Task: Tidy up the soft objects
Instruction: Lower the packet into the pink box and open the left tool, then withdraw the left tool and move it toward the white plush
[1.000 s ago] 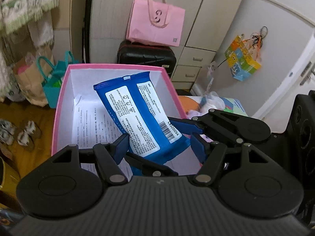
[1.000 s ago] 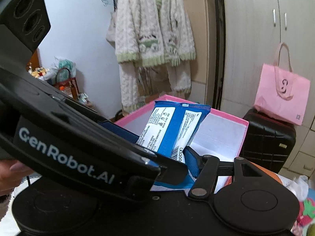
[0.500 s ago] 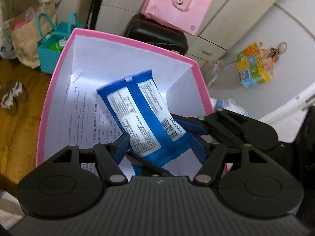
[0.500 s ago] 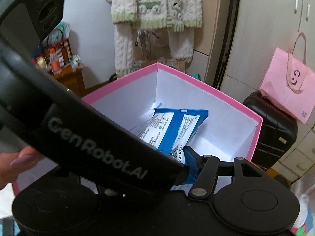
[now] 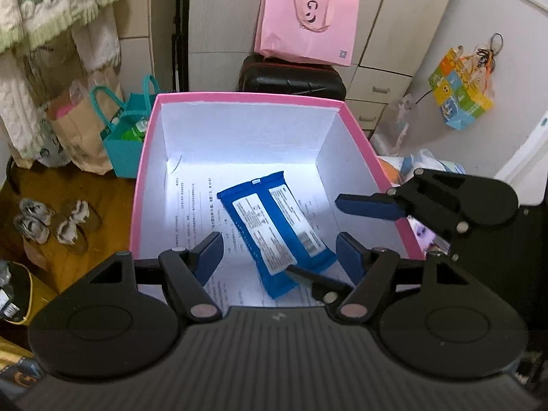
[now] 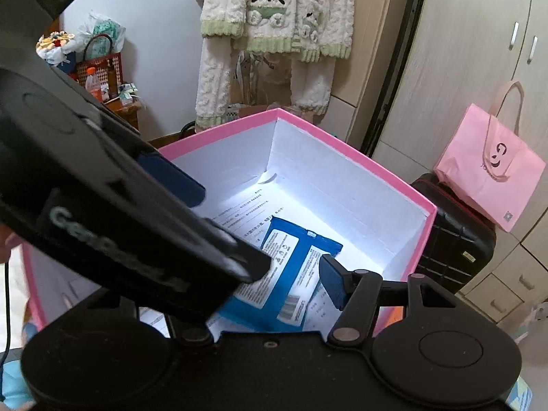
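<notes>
The blue packet [image 5: 275, 231] is lying flat on the paper-lined floor of the pink box [image 5: 239, 97]. The left gripper [image 5: 279, 251] is opening, gripping nothing; the right gripper [image 5: 356, 226] is hanging open above, releasing it.

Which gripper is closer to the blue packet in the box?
Right, it seems. The right gripper reaches in from the side, one finger at the packet's near end. The left gripper hangs above, jaws opening, packet between them untouched.
</notes>
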Tool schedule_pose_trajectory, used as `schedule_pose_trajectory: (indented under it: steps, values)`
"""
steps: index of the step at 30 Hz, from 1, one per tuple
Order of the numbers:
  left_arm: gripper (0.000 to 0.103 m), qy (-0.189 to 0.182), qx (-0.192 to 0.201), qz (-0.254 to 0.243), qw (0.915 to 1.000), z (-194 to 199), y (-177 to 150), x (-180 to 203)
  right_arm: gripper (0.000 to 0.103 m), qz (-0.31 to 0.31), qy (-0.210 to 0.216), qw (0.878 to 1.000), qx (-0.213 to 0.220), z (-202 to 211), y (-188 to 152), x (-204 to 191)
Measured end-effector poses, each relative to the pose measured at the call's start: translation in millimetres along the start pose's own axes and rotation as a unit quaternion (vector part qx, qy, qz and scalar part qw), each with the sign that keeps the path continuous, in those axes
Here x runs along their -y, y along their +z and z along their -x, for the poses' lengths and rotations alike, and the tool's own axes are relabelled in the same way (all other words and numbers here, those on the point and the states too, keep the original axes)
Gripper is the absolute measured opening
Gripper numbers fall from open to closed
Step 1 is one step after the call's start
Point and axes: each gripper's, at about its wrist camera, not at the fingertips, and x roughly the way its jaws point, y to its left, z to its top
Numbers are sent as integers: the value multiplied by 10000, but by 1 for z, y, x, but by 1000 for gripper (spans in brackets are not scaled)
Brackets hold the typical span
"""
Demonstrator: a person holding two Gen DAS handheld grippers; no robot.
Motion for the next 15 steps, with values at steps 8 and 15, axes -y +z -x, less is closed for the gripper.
schedule_pose_trajectory:
  steps: [8,15]
  values:
    - [74,54,220,-234,9995,44,-15,18,67,126,-91,9998,159,37,-4,-10]
    - [79,25,195,-379,9991,73,-29,41,68,178,-94,9995,242,73,-12,-17]
